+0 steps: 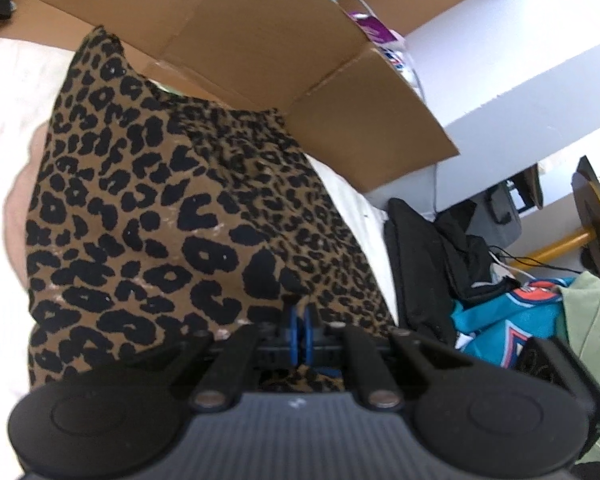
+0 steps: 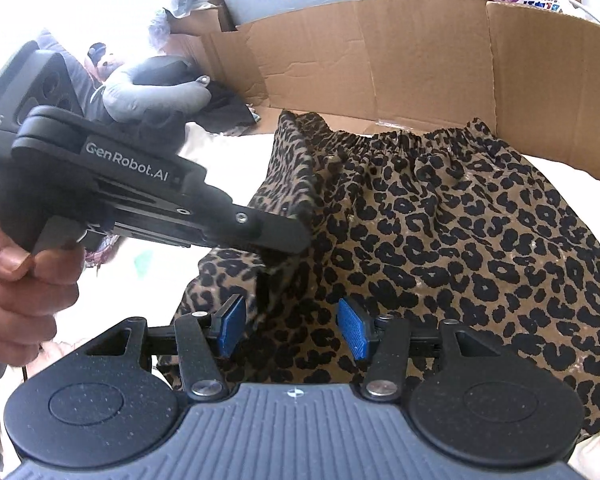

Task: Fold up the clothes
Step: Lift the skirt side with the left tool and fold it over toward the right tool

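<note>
A leopard-print garment (image 2: 460, 232) with a gathered elastic waistband lies on a white surface (image 2: 228, 148); it also fills the left wrist view (image 1: 160, 208). My left gripper (image 1: 302, 320) is shut on a fold of the leopard-print garment and lifts it; from the right wrist view the left gripper (image 2: 288, 236) comes in from the left, pinching the raised fold. My right gripper (image 2: 292, 326) is open just above the cloth, its blue pads (image 2: 352, 328) apart with nothing between them.
An opened cardboard box (image 2: 380, 64) stands behind the garment, also in the left wrist view (image 1: 260, 40). To the right of the white surface lie black bags (image 1: 440, 248), a teal garment (image 1: 508, 320) and a green cloth (image 1: 588, 312). A grey soft toy (image 2: 152, 92) lies at the left.
</note>
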Demonstrator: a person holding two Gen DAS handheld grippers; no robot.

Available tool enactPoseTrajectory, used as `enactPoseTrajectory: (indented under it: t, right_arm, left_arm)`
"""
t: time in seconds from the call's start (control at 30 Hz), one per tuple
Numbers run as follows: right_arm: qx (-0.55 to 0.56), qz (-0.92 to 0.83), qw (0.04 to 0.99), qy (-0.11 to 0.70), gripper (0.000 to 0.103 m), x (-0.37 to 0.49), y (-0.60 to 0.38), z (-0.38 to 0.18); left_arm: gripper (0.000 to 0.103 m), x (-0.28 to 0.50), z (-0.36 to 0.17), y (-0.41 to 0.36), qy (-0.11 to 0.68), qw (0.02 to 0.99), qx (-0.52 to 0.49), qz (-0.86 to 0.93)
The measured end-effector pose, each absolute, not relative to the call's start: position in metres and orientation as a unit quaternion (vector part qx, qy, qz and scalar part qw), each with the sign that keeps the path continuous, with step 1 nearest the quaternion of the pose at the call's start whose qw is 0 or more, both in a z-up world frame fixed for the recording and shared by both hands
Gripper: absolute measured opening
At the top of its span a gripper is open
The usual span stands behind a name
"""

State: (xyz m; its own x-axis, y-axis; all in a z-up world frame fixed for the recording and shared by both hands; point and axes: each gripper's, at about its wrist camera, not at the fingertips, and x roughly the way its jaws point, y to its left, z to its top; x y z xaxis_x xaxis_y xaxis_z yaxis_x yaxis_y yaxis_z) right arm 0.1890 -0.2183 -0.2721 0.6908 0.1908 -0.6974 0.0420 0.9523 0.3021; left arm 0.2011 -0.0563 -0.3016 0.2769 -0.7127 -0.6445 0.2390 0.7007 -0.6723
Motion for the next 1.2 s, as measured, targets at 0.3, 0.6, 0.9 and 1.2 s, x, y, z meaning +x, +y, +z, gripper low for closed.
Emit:
enactPoseTrajectory:
  t: [0.3, 0.6, 0.9, 1.2]
  right_arm:
    - [0.149, 0.014, 0.908, 0.391, 0.057, 0.187, -0.22, -0.278]
    - [0.102, -0.021, 0.912, 0.398, 0.018, 0.187, -0.215, -0.29]
    - [0.134, -0.036, 0.909, 0.393, 0.001, 0.175, -0.236, -0.296]
    - [0.194, -0.075, 0.899, 0.385, 0.001, 0.155, -0.268, -0.291]
  left_arm:
    - [0.004, 0.191, -0.301, -0.09, 0.523, 0.739, -0.24, -0.35]
    - [0.005, 0.184, -0.303, -0.099, 0.526, 0.721, -0.269, -0.362]
    - [0.028, 0.189, -0.292, -0.074, 0.503, 0.737, -0.281, -0.353]
    - [0.03, 0.194, -0.311, -0.041, 0.526, 0.76, -0.268, -0.272]
